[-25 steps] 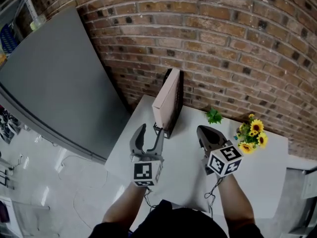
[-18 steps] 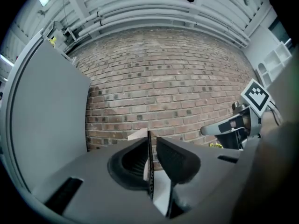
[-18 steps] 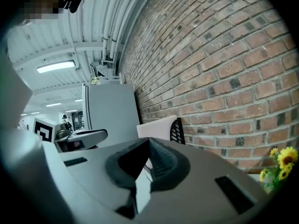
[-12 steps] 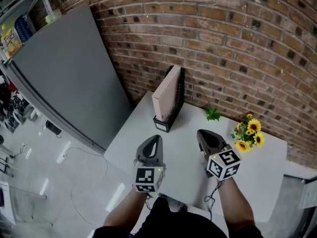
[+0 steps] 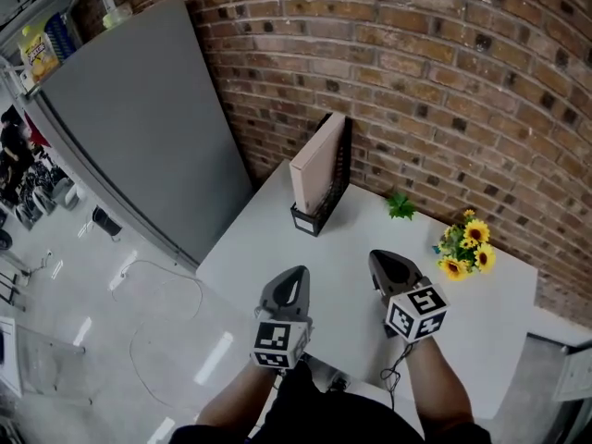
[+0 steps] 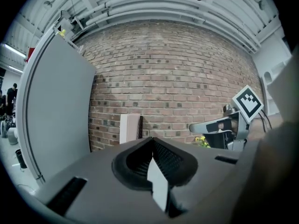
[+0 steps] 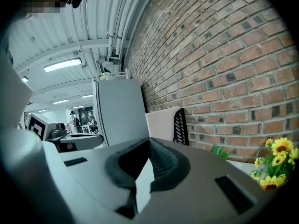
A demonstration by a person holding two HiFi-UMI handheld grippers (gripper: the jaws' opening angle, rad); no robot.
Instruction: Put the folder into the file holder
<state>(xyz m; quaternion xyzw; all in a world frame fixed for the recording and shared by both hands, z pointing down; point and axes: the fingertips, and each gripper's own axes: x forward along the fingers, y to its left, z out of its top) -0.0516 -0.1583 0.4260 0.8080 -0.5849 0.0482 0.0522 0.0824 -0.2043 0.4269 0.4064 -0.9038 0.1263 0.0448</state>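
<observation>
A beige folder (image 5: pixel 317 167) stands upright in the black mesh file holder (image 5: pixel 339 168) at the table's far left, near the brick wall. My left gripper (image 5: pixel 298 275) hovers over the table's near edge, well short of the holder. Its jaws have just been closing and are now shut with nothing between them. My right gripper (image 5: pixel 382 260) hangs beside it, also shut and empty. The left gripper view shows the folder (image 6: pixel 127 129) and holder (image 6: pixel 140 127) far ahead of my left gripper (image 6: pixel 152 141). In the right gripper view my right gripper (image 7: pixel 149 143) points toward the folder (image 7: pixel 161 122) and holder (image 7: pixel 181 126).
The white table (image 5: pixel 250 248) ends at the brick wall (image 5: pixel 444 91). Yellow flowers (image 5: pixel 467 248) and a green sprig (image 5: pixel 400 208) lie at the back right. A tall grey panel (image 5: pixel 129 128) leans left of the table, with floor below.
Both grippers have drawn back from the file holder toward the table's near edge. The left gripper, open beside the holder a second ago, has shut empty.
</observation>
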